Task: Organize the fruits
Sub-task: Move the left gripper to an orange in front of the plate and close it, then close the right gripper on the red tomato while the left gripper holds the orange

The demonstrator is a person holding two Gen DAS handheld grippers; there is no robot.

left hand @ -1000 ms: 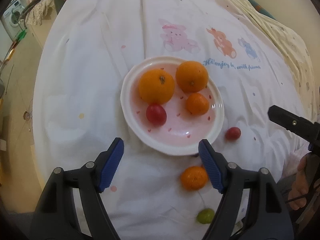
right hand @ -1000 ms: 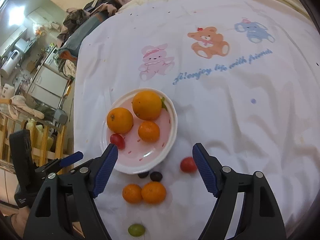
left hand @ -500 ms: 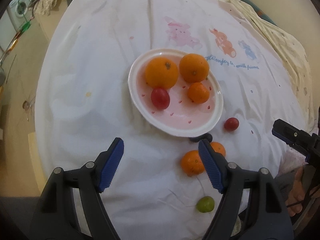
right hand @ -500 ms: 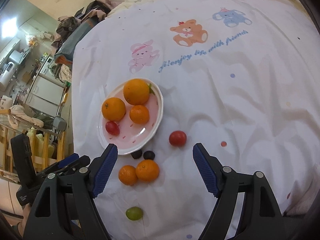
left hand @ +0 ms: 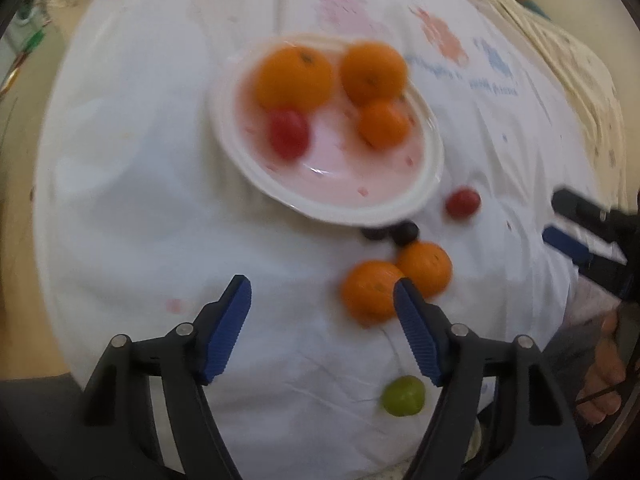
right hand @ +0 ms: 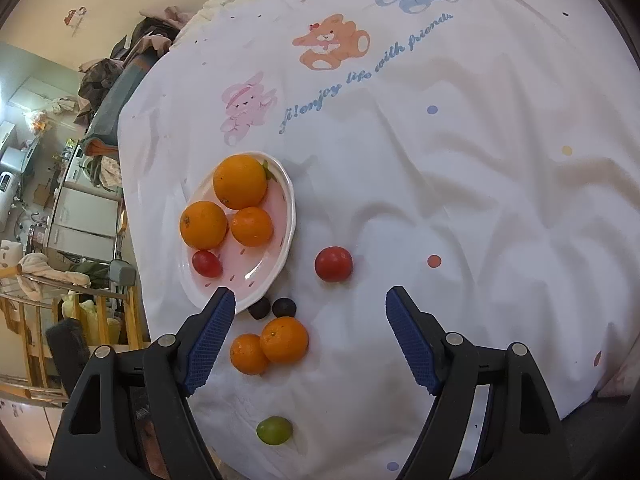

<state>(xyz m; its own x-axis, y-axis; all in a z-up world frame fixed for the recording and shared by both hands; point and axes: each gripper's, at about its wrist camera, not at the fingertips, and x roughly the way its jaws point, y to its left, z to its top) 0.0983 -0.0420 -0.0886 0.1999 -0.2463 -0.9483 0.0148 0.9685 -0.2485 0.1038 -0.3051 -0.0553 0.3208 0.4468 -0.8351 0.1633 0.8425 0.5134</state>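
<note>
A pink-and-white plate [right hand: 286, 236] [left hand: 434, 184] on the white cloth holds three oranges and a red grape [right hand: 207, 263]. On the cloth beside it lie a red tomato [right hand: 333, 263] [left hand: 462, 203], two dark grapes [right hand: 284, 307], two small oranges [right hand: 284, 339] [left hand: 370, 293] and a green grape [right hand: 274, 430] [left hand: 402, 395]. My left gripper [left hand: 322, 300] is open and empty, above the cloth just left of the small oranges. My right gripper [right hand: 310, 310] is open and empty, above the loose fruit; it also shows at the right edge of the left wrist view [left hand: 576, 228].
The white cloth [right hand: 440, 160] with printed bears and blue lettering covers a round table. Its edge runs close along the near side. Furniture, clothes and kitchen clutter [right hand: 60, 200] stand beyond the table's left edge.
Both grippers have pulled back from the plate and shifted toward the loose fruit. The left wrist view is now blurred by motion. Both stay open; no fruit has moved.
</note>
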